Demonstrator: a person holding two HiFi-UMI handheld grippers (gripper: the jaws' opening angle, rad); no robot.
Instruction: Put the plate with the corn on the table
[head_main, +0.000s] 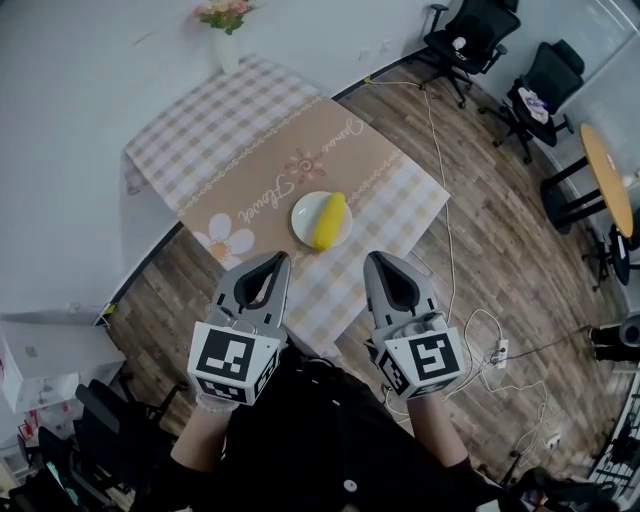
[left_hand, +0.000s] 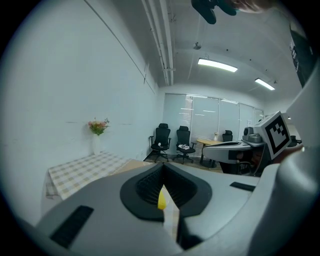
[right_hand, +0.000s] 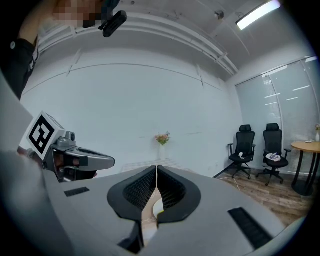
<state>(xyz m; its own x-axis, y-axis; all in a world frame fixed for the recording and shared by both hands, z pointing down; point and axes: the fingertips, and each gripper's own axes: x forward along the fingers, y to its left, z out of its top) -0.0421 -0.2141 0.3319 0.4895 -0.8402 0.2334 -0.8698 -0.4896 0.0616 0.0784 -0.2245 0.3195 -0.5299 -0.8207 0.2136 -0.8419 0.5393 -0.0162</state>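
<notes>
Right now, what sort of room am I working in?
Probably an office or lab staged as a dining corner: black swivel office chairs, a power strip on the wood floor, and a checked-cloth table carrying a flower vase and the plate with the corn.

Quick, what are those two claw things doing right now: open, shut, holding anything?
Left gripper: closed, holding nothing.
Right gripper: closed, holding nothing.

left hand-held gripper (head_main: 277, 258): jaws together, empty | right hand-held gripper (head_main: 376, 258): jaws together, empty
</notes>
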